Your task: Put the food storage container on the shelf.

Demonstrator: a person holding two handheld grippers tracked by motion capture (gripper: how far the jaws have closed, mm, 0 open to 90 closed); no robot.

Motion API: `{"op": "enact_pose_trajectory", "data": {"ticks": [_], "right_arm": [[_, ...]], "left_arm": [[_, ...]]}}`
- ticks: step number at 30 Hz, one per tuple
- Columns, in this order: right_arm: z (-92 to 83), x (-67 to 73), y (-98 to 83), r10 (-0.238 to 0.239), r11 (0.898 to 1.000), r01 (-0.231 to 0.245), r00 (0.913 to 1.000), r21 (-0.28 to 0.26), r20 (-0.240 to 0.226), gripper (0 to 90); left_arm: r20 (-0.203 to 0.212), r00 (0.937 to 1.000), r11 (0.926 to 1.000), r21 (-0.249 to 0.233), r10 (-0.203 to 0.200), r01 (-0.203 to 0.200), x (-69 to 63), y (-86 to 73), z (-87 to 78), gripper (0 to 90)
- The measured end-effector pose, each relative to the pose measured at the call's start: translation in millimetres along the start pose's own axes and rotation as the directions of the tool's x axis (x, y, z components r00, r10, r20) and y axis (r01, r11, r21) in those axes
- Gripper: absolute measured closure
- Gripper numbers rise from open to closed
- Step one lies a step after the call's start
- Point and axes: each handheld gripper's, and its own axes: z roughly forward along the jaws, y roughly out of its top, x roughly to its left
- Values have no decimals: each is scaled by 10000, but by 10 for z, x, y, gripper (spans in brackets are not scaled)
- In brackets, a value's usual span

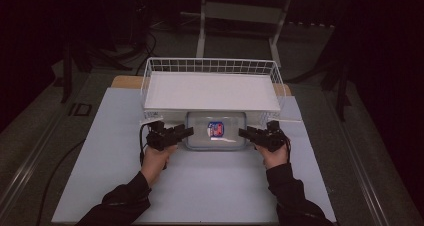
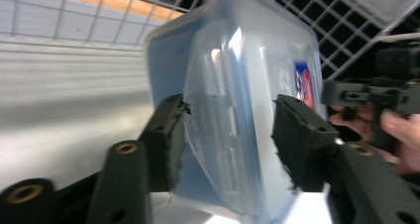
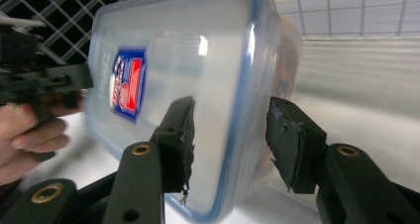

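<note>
A clear plastic food container [image 1: 216,131] with a blue-rimmed lid and a red-and-blue label lies on the table just in front of the wire basket. My left gripper [image 1: 187,132] is at its left end. In the left gripper view its jaws [image 2: 228,140] stand apart, straddling the end flap of the container [image 2: 233,75], one pad by the lid and one by the base. My right gripper [image 1: 243,132] is at the right end. In the right gripper view its pads [image 3: 230,135] press the lid and base of the container [image 3: 188,50].
A white wire basket [image 1: 210,65] holding a flat white board [image 1: 210,91] stands directly behind the container. A pale mat [image 1: 200,186] covers the table towards the person. Dark floor, cables and a metal frame lie beyond the table.
</note>
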Motion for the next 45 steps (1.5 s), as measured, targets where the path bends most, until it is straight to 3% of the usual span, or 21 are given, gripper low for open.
{"op": "enact_pose_trajectory", "data": {"ticks": [1,4,8,9,16,19,21,25,28,34,36,41,45], "right_arm": [[18,5,-4,12,10000,-12,9999,42,123,532],[58,-47,-14,15,9999,-13,9999,-170,140,500],[63,-23,-11,31,9998,-24,9994,-183,342,485],[63,-16,-12,18,9998,-10,9992,-187,393,479],[39,26,-20,-186,9997,195,9978,-145,641,424],[-63,115,-12,-608,9974,635,9955,-353,728,406],[-106,166,-10,-804,9957,837,9936,-394,789,403],[-150,234,-16,-941,9942,974,9931,-450,706,402],[-185,367,-42,-1222,9910,1249,9909,-472,555,400],[-162,501,-91,-1500,9882,1509,9882,-275,320,399],[-123,553,-134,-1603,9870,1605,9868,-68,243,409],[-54,614,-203,-1754,9844,1750,9843,202,211,436],[28,672,-284,-1964,9794,1949,9802,521,255,572]], "left_arm": [[-265,9992,9995,-58,301,-303,3,-4,3,445],[-495,9965,9975,-156,674,-683,-20,11,10,519],[-725,9920,9946,-9,1036,-1039,-45,38,41,469],[-744,9889,9917,33,1288,-1289,-52,35,47,452],[-508,9938,9950,-99,987,-994,-66,37,-27,404],[-218,9937,9939,109,1101,-1099,-134,27,-113,377],[84,9955,9948,388,944,-947,-172,-5,-168,355],[325,9936,9927,488,1086,-1101,-208,-38,-228,316],[515,9915,9904,645,1193,-1225,-242,-69,-312,282],[652,9884,9864,818,1374,-1425,-297,-118,-427,173],[711,9841,9805,989,1630,-1696,-331,-149,-496,146],[743,9812,9778,977,1783,-1851,-366,-197,-597,91],[578,9814,9772,989,1830,-1881,-379,-224,-705,0]]}}
